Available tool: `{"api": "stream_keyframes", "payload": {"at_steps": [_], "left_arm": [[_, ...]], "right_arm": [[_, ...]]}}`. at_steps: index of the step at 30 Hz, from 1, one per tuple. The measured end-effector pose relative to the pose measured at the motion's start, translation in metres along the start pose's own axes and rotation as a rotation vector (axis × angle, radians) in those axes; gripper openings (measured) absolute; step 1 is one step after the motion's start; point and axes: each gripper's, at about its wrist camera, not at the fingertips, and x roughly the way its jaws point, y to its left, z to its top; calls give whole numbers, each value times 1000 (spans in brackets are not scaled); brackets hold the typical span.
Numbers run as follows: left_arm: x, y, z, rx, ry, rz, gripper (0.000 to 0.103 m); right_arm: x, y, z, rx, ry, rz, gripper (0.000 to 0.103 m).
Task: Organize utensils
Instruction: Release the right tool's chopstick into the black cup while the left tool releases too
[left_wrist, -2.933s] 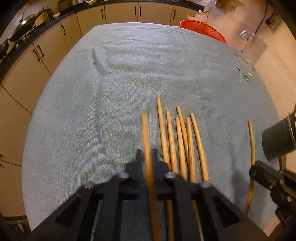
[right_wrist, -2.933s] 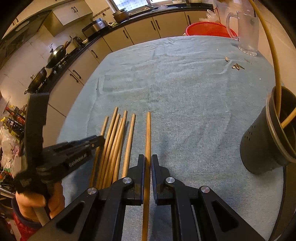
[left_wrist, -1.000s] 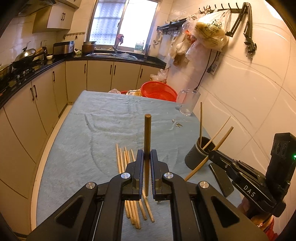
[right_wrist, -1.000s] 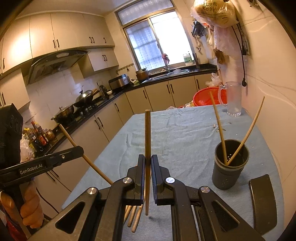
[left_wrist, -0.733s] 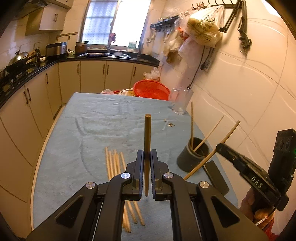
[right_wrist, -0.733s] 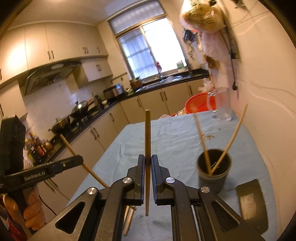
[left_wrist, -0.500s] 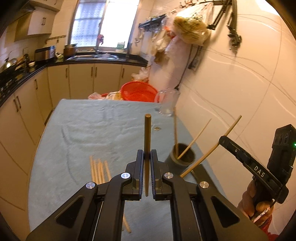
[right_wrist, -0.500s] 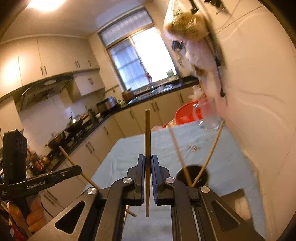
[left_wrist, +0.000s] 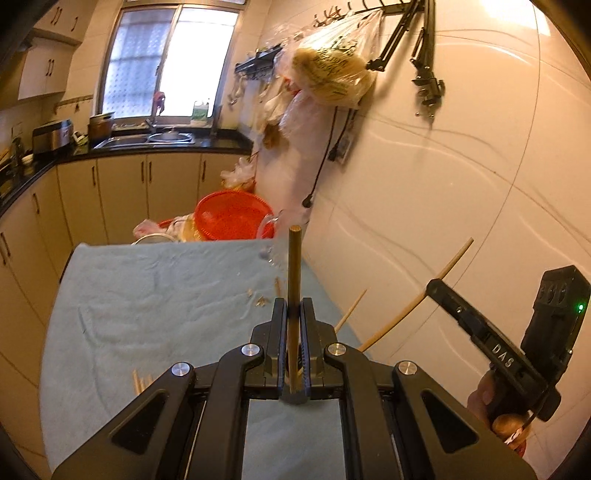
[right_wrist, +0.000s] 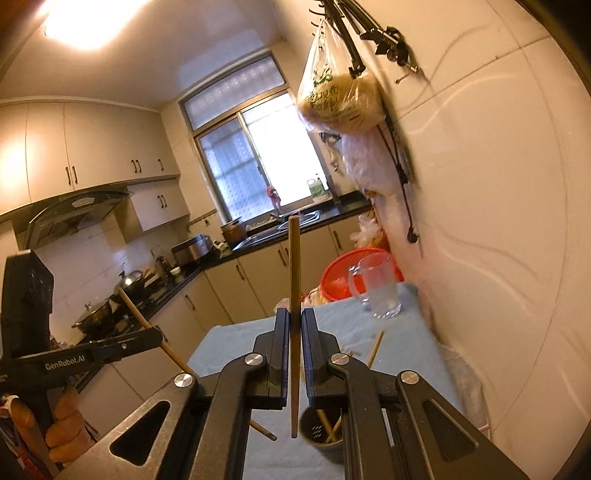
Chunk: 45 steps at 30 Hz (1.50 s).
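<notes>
Chopsticks (left_wrist: 294, 280) (right_wrist: 294, 295): I've lifted one clamped in each gripper (left_wrist: 294, 314) (right_wrist: 294, 325) off the table; cup (right_wrist: 325, 439) now lower-centre, drop next.

The chopstick (left_wrist: 294, 280) is seen to be of smooth, matt wood. The left gripper (left_wrist: 294, 314) is made of matt black plastic with shiny metal bolts. The table is covered by a rough blue cloth (left_wrist: 155, 295). A clear glass jug (right_wrist: 380, 291) and glossy wall tiles (left_wrist: 461, 177) are shown.
</notes>
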Motion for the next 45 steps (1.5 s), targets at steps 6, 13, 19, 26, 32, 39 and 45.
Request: {"api": "stream_keyframes", "payload": {"at_steps": [6, 13, 19, 26, 32, 39, 45], "left_arm": [[30, -9, 7, -8, 21, -25, 6], [72, 3, -3, -30, 94, -18, 6], [99, 14, -17, -43, 146, -1, 6], [122, 22, -26, -51, 188, 15, 6], [129, 26, -27, -66, 189, 34, 6], [116, 33, -21, -92, 153, 39, 23], [75, 37, -22, -74, 73, 68, 27]], "right_arm": [[16, -14, 1, -2, 18, -43, 7], [48, -35, -15, 23, 94, -70, 7], [76, -47, -32, 38, 172, -88, 7], [97, -53, -47, 56, 238, -89, 7], [101, -54, -49, 49, 232, -97, 8], [83, -52, -40, 39, 192, -116, 16], [56, -38, -35, 27, 148, -88, 27]]}}
